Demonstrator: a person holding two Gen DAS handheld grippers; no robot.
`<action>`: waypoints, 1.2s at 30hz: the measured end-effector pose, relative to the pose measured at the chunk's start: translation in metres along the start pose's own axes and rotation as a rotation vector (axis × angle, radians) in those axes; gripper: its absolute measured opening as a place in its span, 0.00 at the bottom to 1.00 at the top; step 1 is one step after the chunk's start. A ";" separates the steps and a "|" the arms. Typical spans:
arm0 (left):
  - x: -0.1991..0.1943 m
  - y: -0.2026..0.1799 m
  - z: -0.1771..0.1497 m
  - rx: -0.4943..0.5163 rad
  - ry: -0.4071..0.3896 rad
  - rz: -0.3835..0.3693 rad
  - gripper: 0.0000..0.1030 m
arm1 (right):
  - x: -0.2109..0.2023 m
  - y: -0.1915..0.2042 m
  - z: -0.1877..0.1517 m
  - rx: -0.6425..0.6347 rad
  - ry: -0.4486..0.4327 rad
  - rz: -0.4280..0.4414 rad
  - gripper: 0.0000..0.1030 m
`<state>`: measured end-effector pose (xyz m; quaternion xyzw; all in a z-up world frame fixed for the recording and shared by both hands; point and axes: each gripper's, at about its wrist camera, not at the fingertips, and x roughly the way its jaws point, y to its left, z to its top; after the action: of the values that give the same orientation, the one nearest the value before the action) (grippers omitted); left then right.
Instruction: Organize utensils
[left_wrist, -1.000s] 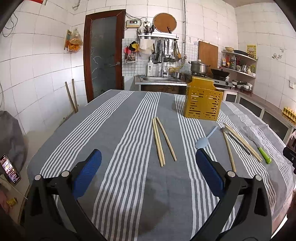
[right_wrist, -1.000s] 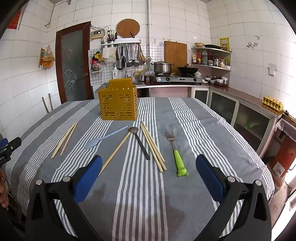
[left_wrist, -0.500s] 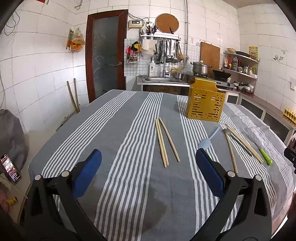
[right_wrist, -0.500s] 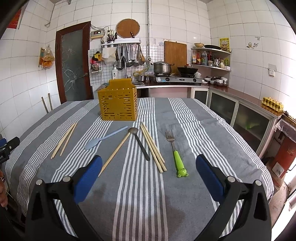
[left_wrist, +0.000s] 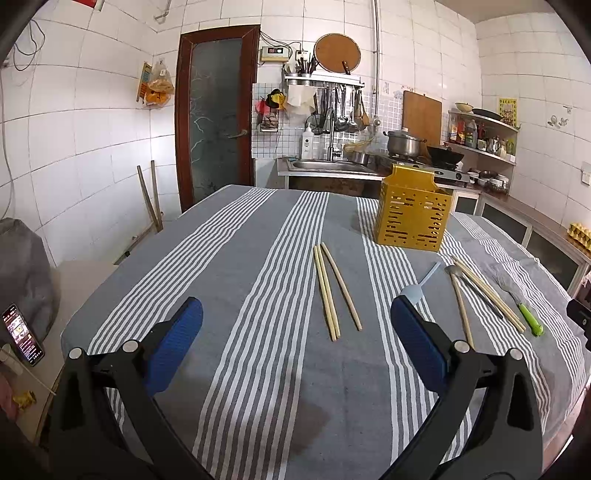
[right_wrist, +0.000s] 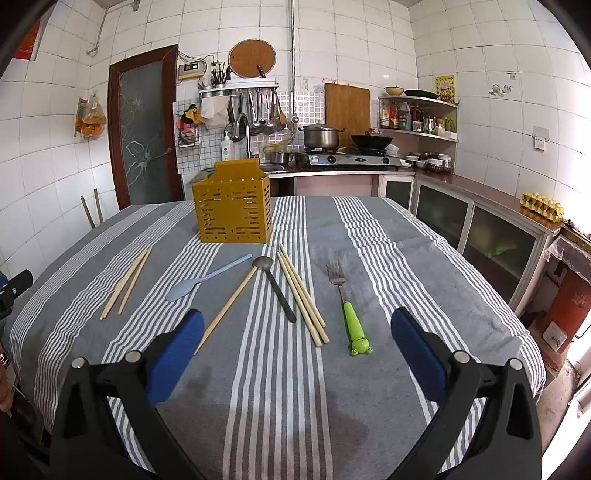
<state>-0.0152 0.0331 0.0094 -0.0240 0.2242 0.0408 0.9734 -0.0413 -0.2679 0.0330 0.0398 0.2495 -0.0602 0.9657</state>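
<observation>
A yellow slotted utensil holder (left_wrist: 413, 213) (right_wrist: 234, 202) stands at the far side of the striped table. Loose utensils lie in front of it: a few wooden chopsticks (left_wrist: 332, 290) (right_wrist: 125, 282), a light blue spoon (right_wrist: 207, 278) (left_wrist: 423, 282), a single chopstick (right_wrist: 231, 304), a dark metal spoon (right_wrist: 275, 284), a bundle of chopsticks (right_wrist: 301, 297) and a green-handled fork (right_wrist: 347, 306) (left_wrist: 522, 308). My left gripper (left_wrist: 295, 334) is open and empty above the near edge. My right gripper (right_wrist: 297, 345) is open and empty, just short of the utensils.
The grey striped tablecloth (right_wrist: 280, 406) covers a round table. Behind it are a sink counter (left_wrist: 325, 168), a gas stove with a pot (right_wrist: 321, 138) and a brown door (left_wrist: 216, 118). A phone (left_wrist: 22, 334) shows at the left edge.
The left gripper has tilted up and drifted slightly left, so the table objects sit a little lower and further right in its view. The right gripper has barely moved. Both stay open.
</observation>
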 end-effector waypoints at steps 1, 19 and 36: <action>0.000 0.000 0.000 -0.001 0.000 0.000 0.95 | 0.000 0.000 0.000 0.001 0.001 0.001 0.96; 0.002 0.002 0.002 0.007 0.000 0.001 0.95 | -0.007 0.002 0.004 -0.003 -0.014 -0.002 0.96; 0.059 -0.034 0.025 0.036 0.014 -0.070 0.95 | 0.023 -0.021 0.030 -0.019 -0.026 -0.046 0.96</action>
<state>0.0516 0.0046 0.0072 -0.0145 0.2308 0.0027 0.9729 -0.0098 -0.2943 0.0464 0.0242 0.2383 -0.0806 0.9675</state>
